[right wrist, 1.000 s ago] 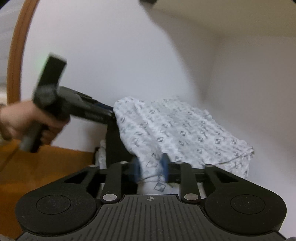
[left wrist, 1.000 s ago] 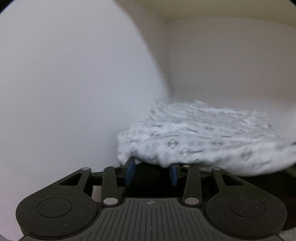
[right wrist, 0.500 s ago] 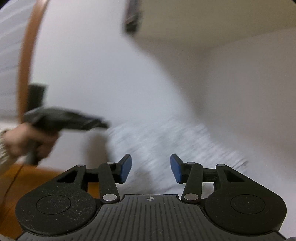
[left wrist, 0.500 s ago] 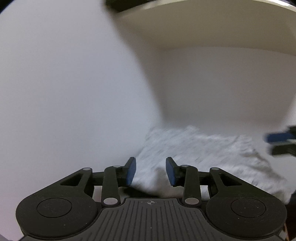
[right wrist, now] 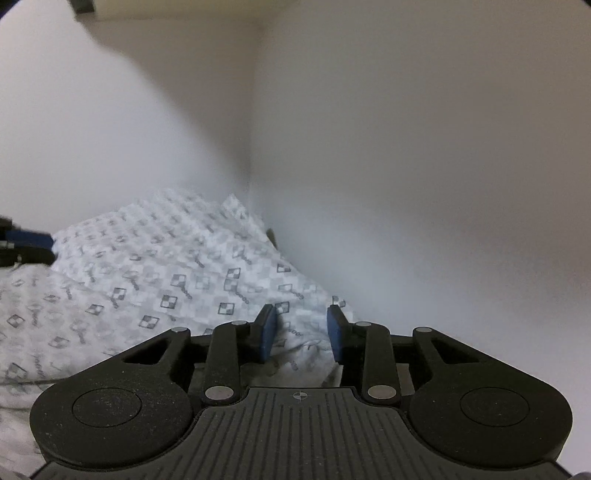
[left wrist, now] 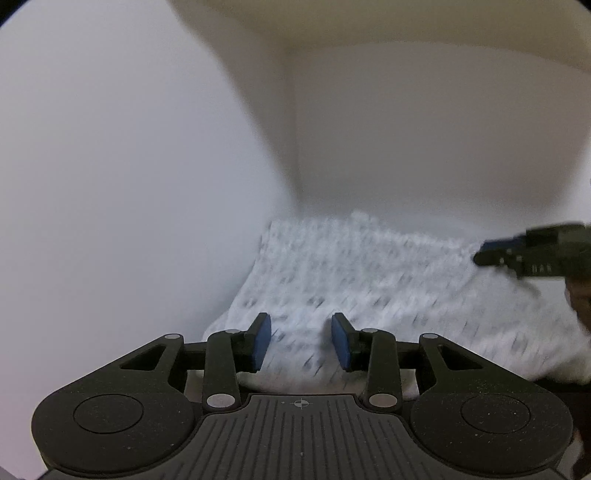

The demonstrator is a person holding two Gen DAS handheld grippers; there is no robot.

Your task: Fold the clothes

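A folded white garment (left wrist: 388, 280) printed with small grey checks lies in a white cupboard compartment, pushed into the back corner. My left gripper (left wrist: 301, 341) hovers over its near left edge, blue pads apart and not touching the cloth. At the garment's right side, my right gripper (right wrist: 301, 336) has its jaws closing, with cloth (right wrist: 155, 280) below and between the pads but not pinched. Each gripper shows in the other's view: the right gripper (left wrist: 532, 254) at the far right, and the left gripper (right wrist: 26, 245) at the left edge.
White walls close the compartment on the left (left wrist: 129, 184), at the back (left wrist: 424, 129) and on the right (right wrist: 443, 184), with a shelf board (left wrist: 369, 22) overhead. Something dark (left wrist: 565, 387) shows under the garment's near right edge.
The right gripper let go of the garment's front edge and swung to its right side. The left gripper drew out from under the left edge and rose. The garment now rests flat.
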